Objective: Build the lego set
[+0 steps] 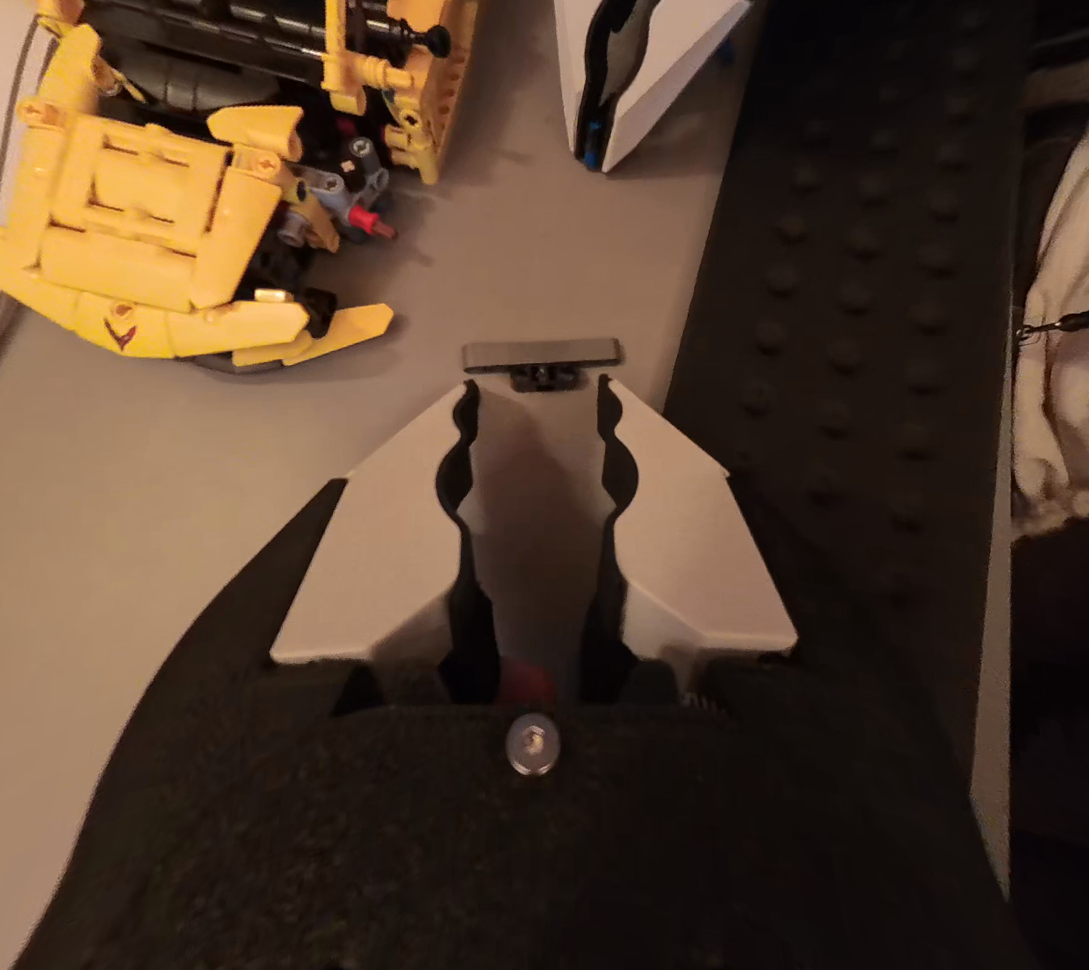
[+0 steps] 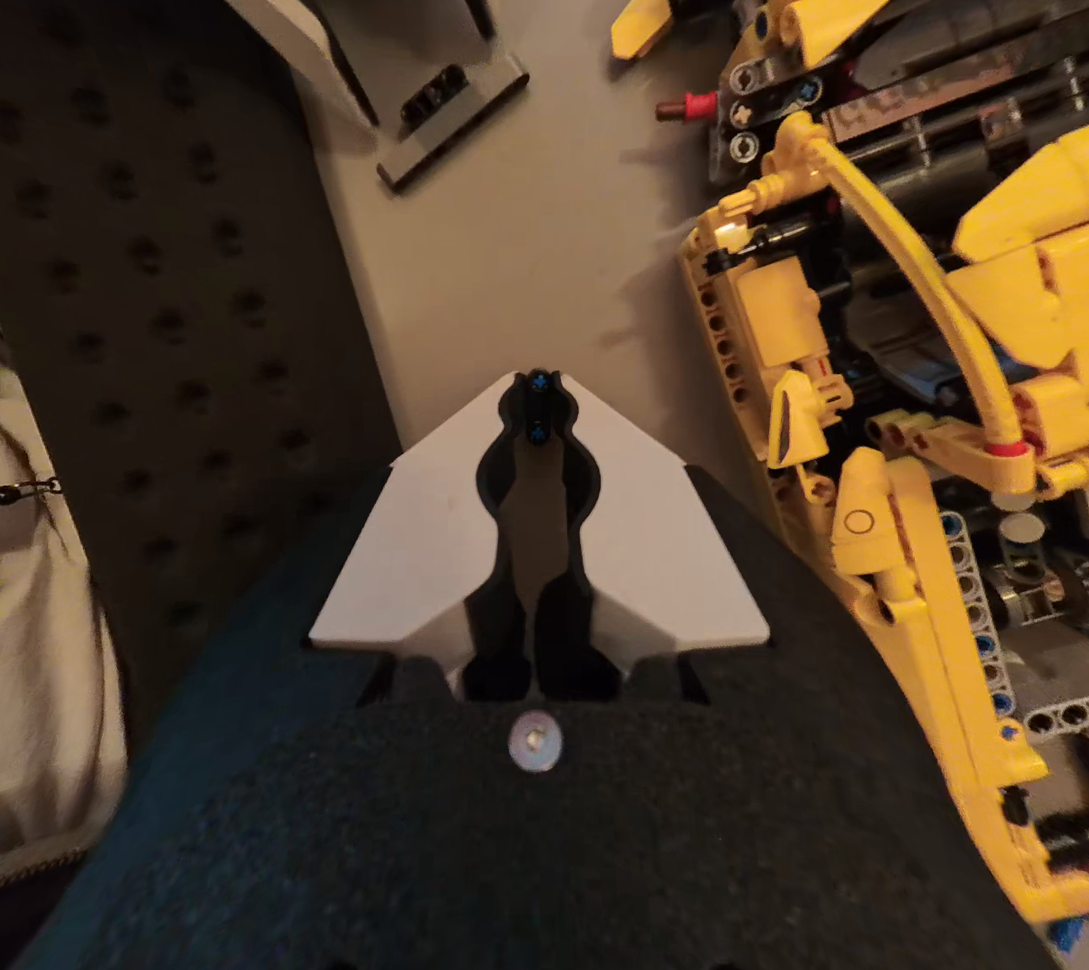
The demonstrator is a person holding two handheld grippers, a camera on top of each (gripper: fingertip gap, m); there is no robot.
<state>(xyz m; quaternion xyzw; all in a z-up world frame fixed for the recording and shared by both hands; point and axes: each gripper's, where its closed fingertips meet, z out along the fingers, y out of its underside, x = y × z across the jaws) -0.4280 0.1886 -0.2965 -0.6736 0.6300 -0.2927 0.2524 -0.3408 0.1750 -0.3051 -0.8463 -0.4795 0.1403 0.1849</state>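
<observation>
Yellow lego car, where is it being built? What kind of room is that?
Probably a hobby table at home, though the room itself is out of view. A half-built yellow lego car sits on a plain grey tabletop, with a loose grey piece and a black studded mat beside it.

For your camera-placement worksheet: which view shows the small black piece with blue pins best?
The right wrist view: the black piece sits close up, pinched at the right gripper tips. The left wrist view shows only a blue speck at that gripper's tips.
</observation>
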